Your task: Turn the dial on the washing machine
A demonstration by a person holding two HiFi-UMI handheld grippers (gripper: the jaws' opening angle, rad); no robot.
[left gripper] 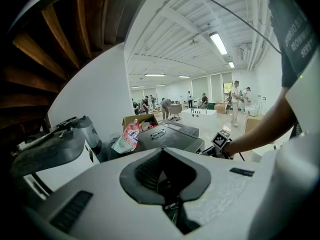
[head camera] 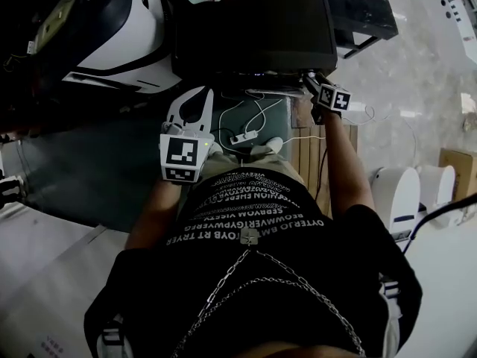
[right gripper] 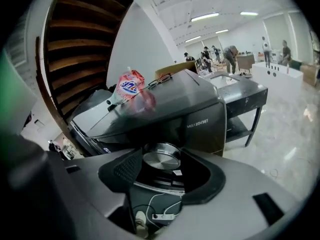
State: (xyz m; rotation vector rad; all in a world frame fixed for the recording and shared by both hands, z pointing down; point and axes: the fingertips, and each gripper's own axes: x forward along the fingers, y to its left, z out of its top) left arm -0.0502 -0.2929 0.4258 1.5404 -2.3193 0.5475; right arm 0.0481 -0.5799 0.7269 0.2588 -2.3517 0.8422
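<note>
The dark washing machine point(head camera: 253, 28) stands straight ahead, seen from above in the head view. Its round silver dial point(right gripper: 161, 160) sits on the front panel. In the right gripper view my right gripper point(right gripper: 161, 166) has its black pads close against both sides of the dial, shut on it. The head view shows that gripper point(head camera: 311, 80) at the machine's front right corner, where the dial itself is hidden. My left gripper point(head camera: 191, 95) hangs in front of the machine's left part, open and empty. Its own view point(left gripper: 165, 176) looks over the machine point(left gripper: 170, 136) from the left.
A pink detergent pouch point(right gripper: 128, 88) and a pair of glasses point(right gripper: 161, 80) lie on the machine's lid. A white appliance point(head camera: 119, 28) stands at the left, a black table point(head camera: 365, 10) at the right. A power strip with cables point(head camera: 242, 136) lies on the floor by a wooden pallet point(head camera: 309, 151).
</note>
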